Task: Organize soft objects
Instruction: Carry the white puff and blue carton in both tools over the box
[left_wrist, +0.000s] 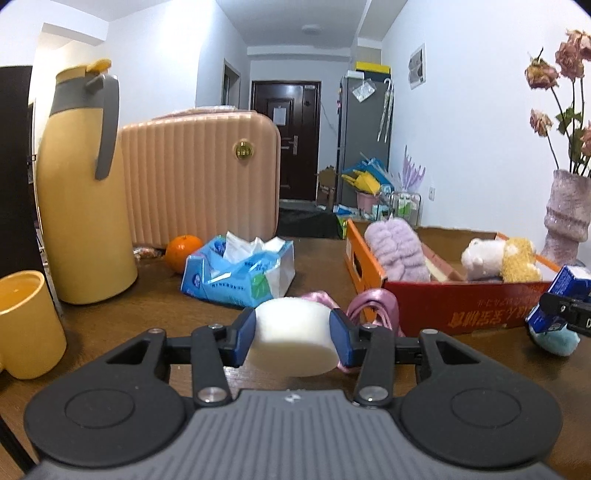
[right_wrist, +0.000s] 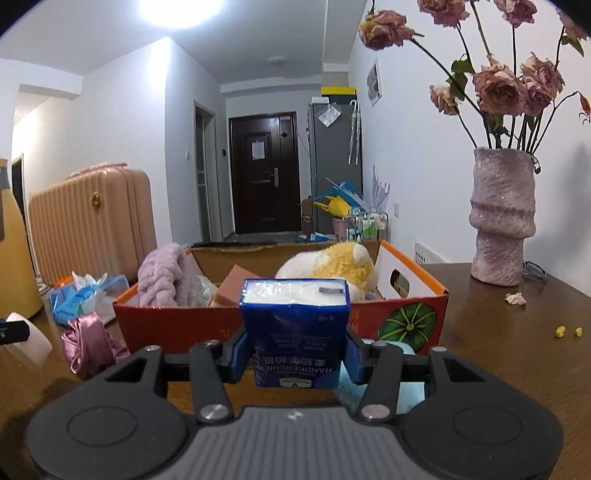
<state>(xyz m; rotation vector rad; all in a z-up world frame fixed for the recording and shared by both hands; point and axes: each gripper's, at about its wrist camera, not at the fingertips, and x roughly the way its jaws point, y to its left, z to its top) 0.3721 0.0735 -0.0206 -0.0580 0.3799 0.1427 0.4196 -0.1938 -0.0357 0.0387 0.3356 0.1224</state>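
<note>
My left gripper is shut on a white round foam pad, its blue pads pressing both sides, low over the brown table. My right gripper is shut on a blue handkerchief tissue pack, held upright just in front of the orange cardboard box. Inside the box lie a purple fluffy cloth, a white and yellow plush toy and a pinkish sponge. A pink satin scrunchie lies against the box front. A light blue fluffy item sits under the right gripper.
A yellow thermos jug, a yellow cup, an orange and an opened blue tissue bag stand left of the box. A pink suitcase is behind them. A vase of dried roses and glasses stand at the right.
</note>
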